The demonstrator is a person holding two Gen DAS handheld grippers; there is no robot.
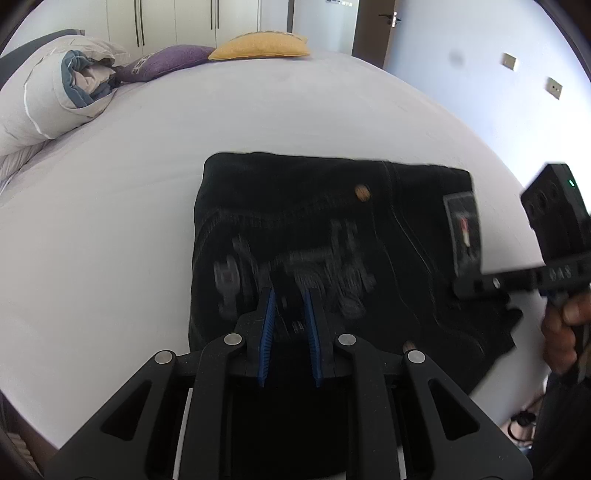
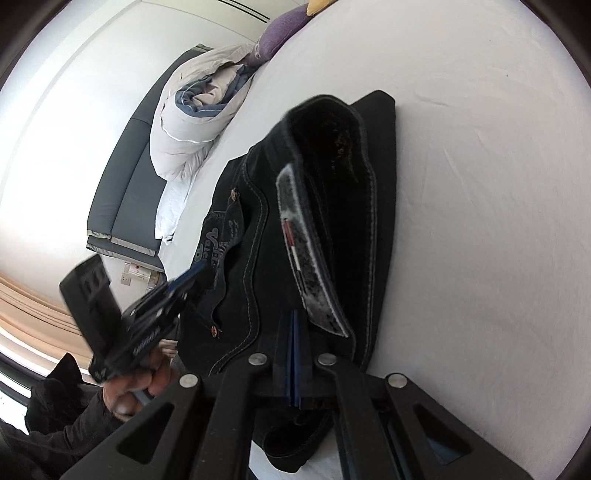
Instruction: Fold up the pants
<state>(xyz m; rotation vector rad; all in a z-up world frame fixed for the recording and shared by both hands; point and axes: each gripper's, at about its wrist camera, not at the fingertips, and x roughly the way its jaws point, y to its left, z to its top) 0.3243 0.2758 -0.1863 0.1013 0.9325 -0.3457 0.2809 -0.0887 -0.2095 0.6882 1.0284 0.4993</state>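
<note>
Black jeans (image 1: 314, 229) lie folded into a compact block on the white bed (image 1: 147, 184); the back pocket embroidery and the grey waistband label (image 1: 463, 229) face up. My left gripper (image 1: 290, 295) hovers over the near edge of the pants, its blue pads slightly apart with black cloth between them. My right gripper (image 2: 294, 317) is shut on the waistband edge of the jeans (image 2: 314, 221), beside the label (image 2: 310, 258), lifting that edge. It also shows at the right in the left wrist view (image 1: 476, 284). The left gripper shows in the right wrist view (image 2: 192, 273).
A rolled duvet (image 1: 55, 92), a purple pillow (image 1: 166, 61) and a yellow pillow (image 1: 262, 46) lie at the far end of the bed. Wardrobe doors (image 1: 177, 18) stand behind. A dark headboard pad (image 2: 125, 192) lies beside the bed.
</note>
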